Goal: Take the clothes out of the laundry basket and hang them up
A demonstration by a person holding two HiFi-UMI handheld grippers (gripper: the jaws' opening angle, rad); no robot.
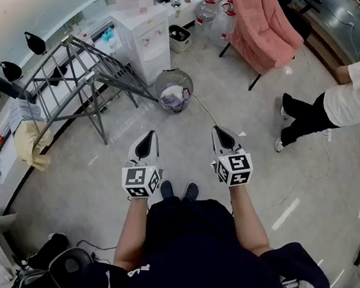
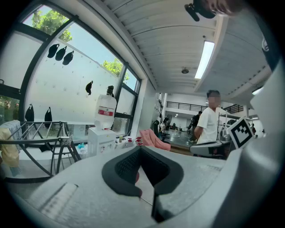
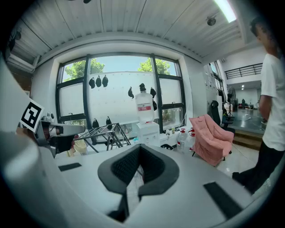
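A wire laundry basket with pale clothes inside stands on the floor ahead of me. A metal drying rack stands to its left, seen also as the rack in the left gripper view and the rack in the right gripper view. A yellow cloth hangs at the rack's near end. My left gripper and right gripper are held side by side at waist height, well short of the basket. Both are shut with nothing between the jaws.
A white water dispenser stands behind the basket, with water bottles to its right. A pink armchair sits at the right. A person in a white shirt stands at the far right. Bags lie at the lower left.
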